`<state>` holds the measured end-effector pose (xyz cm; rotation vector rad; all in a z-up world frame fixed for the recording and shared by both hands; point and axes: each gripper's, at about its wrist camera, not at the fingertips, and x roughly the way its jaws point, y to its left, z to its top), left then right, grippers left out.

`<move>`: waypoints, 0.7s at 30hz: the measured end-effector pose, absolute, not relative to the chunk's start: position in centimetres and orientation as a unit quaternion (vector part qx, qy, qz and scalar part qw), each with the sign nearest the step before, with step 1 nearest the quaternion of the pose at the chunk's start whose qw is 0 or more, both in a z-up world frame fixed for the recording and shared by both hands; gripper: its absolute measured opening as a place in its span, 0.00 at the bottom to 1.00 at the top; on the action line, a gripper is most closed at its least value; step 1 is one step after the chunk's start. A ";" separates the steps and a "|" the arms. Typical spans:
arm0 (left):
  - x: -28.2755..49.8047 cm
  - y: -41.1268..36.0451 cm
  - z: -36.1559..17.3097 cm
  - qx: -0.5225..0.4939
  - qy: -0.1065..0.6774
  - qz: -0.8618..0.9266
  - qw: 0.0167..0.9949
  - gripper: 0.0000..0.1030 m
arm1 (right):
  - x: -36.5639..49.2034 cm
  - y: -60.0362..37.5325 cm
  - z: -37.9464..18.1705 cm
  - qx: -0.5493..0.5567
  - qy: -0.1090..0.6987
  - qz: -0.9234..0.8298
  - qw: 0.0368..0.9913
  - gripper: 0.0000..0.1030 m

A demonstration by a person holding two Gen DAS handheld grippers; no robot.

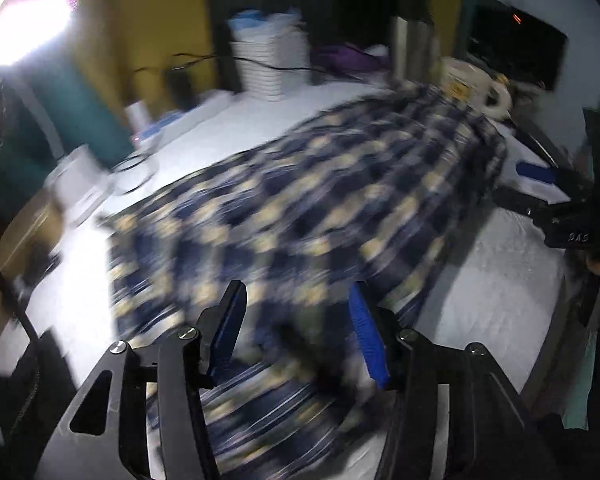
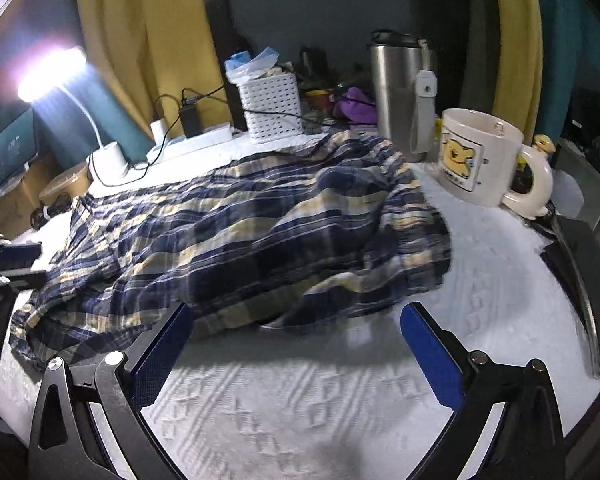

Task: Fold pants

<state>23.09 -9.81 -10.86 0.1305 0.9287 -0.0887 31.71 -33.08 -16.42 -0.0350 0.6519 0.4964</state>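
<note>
One pair of plaid pants (image 2: 236,224) lies spread and rumpled on the bench (image 2: 284,400) — navy, cream and white checks, one hem nearest the right gripper (image 2: 296,348), the far edge reaching almost to the mug (image 2: 480,156). The right gripper's fingers (image 2: 432,356) stand wide apart with nothing between them, over bare white cloth just short of the pants' near hem. Its view is sharp.

The left gripper (image 1: 296,332) shows in its own, heavily blurred view, pointing steeply down over the pants; its fingers (image 1: 364,332) are about half apart, with plaid cloth seen between them, though the blur hides whether the pads touch it. Each gripper appears small at the edge of the other's view, on opposite sides of the pants.

The bench wears a white cover with a raised knit-like pattern. Beyond the pants, counted: one cream mug with a yellow cartoon print, right of the pants; one steel tumbler (image 2: 396,92) with a black lid just behind the mug; one white perforated basket (image 2: 272,108) holding plastic bags; one white power strip (image 2: 196,144) with a black adapter plugged in; one white gooseneck lamp (image 2: 52,72) — lit, glaring — left of the pants. Yellow curtains (image 2: 140,40) hang against a dark wall behind everything.
</note>
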 end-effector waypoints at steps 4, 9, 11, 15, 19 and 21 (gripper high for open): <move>25.7 -13.0 -13.1 0.116 0.478 -0.055 0.869 0.52 | 31.9 -34.6 -16.6 -0.010 0.320 0.236 0.918 1.00; 25.6 -13.7 -14.3 0.156 0.467 -0.047 0.869 0.27 | 32.1 -35.7 -17.5 -0.006 0.331 0.233 0.915 1.00; 25.2 -12.7 -14.2 0.135 0.471 -0.042 0.871 0.15 | 32.1 -35.8 -17.9 -0.003 0.336 0.234 0.912 1.00; 23.4 -10.3 -13.5 0.100 0.457 -0.013 0.884 0.04 | 31.9 -35.3 -18.0 -0.002 0.335 0.241 0.911 1.00; 20.9 -8.3 -13.0 0.072 0.442 0.022 0.894 0.04 | 31.4 -33.7 -18.0 -0.011 0.336 0.256 0.906 1.00; 19.2 -7.4 -12.8 0.059 0.434 0.039 0.898 0.04 | 31.2 -32.8 -18.0 -0.019 0.338 0.262 0.904 1.00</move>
